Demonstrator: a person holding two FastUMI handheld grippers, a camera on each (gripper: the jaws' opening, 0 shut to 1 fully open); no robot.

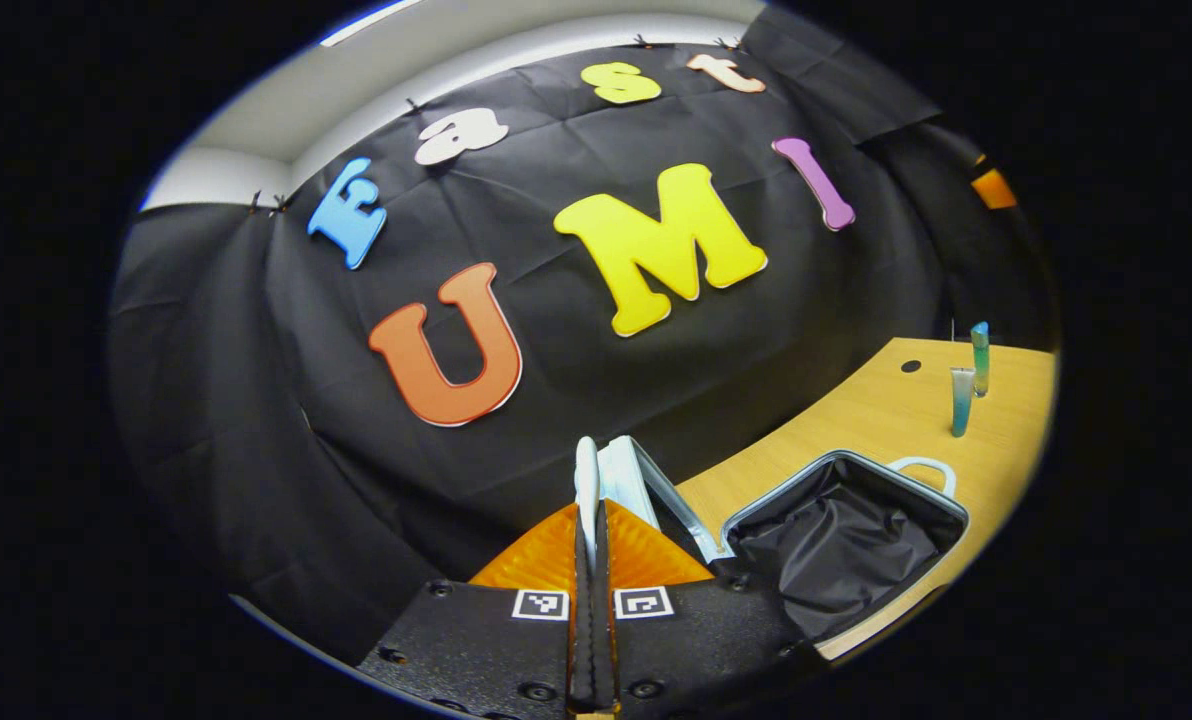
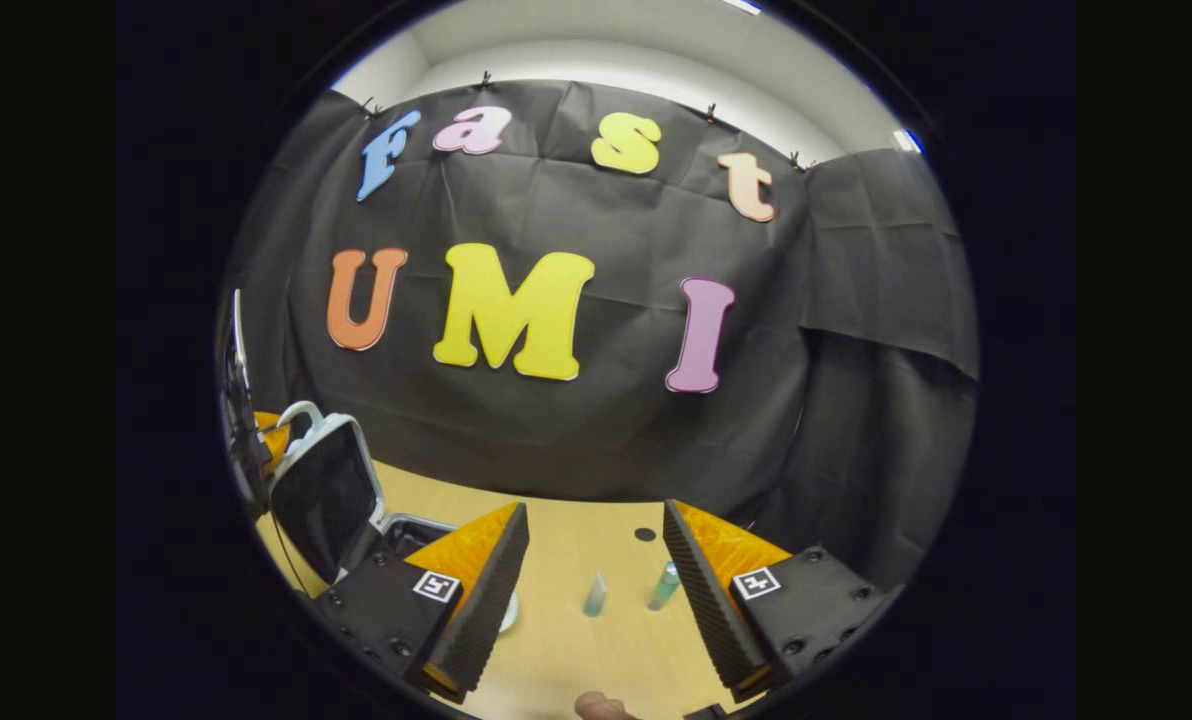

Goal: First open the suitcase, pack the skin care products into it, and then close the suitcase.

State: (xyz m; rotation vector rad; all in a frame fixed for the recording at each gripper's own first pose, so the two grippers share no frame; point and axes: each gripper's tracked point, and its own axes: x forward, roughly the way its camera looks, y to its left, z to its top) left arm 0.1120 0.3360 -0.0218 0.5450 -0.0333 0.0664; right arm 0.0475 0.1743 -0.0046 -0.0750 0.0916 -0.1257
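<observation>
- Left gripper view: the left gripper [image 1: 590, 520] has its fingers pinching the white suitcase lid [image 1: 618, 478] edge; the open suitcase [image 1: 836, 540] lies at 3 o'clock on the desk [image 1: 886, 415].
- Right gripper view: the right gripper [image 2: 596, 580] has its fingers spread; two skin care tubes [image 2: 596, 593] stand between them, at 12 o'clock.

I see a pale honey-coloured wooden table [image 1: 886, 420] with one small dark round hole near its back edge. The suitcase [image 1: 846, 540] on it has a light grey-white shell, a silvery rim, a white handle and a black, creased fabric lining. Near the table's far edge, two skin care tubes [image 1: 968, 380] fade from clear to teal-blue. The gripper bodies carry small black-and-white square markers [image 2: 756, 583].
</observation>
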